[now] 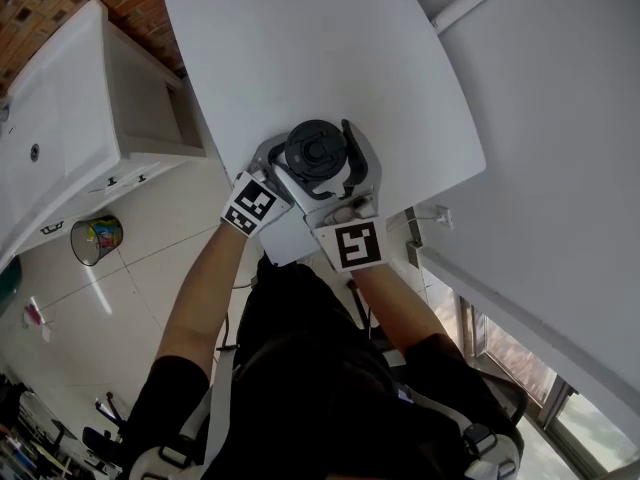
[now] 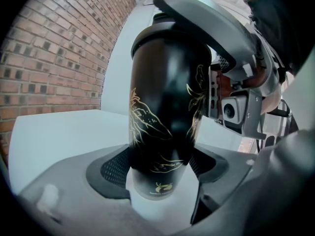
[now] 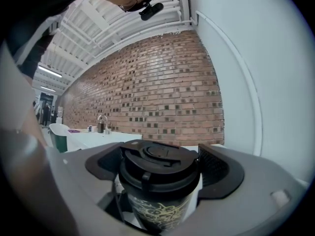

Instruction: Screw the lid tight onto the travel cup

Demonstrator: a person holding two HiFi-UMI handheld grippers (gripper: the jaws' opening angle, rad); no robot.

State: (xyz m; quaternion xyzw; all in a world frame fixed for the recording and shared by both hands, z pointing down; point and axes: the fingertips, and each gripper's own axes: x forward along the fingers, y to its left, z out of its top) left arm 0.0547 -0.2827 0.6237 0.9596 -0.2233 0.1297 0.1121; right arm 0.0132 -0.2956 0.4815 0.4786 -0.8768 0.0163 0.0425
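From the head view, the black lid (image 1: pixel 316 152) faces up close to the near edge of the white table (image 1: pixel 300 48), with both hands brought in around it.

In the left gripper view, the left claw (image 2: pixel 160 167) is closed on the lower body of the cup (image 2: pixel 165 107). Its dark pads press both sides, and the cup's base sits on the table. That low hold looks like the anchor, and it should stay firm so the body cannot spin while the lid is turned.

In the right gripper view, the right claw (image 3: pixel 158 173) lies level, with the lid seated on the cup between its widely set pads. The pads appear to pinch the rim on both sides. The step in hand is likely the tightening twist. To do it well:
- Grip square on the rim, not on the raised flap.
- Turn about the cup's upright axis without pushing sideways.
- Let go and take a fresh grip when the wrist runs out.
- Stop once the lid resists, since a smooth rim could slip.
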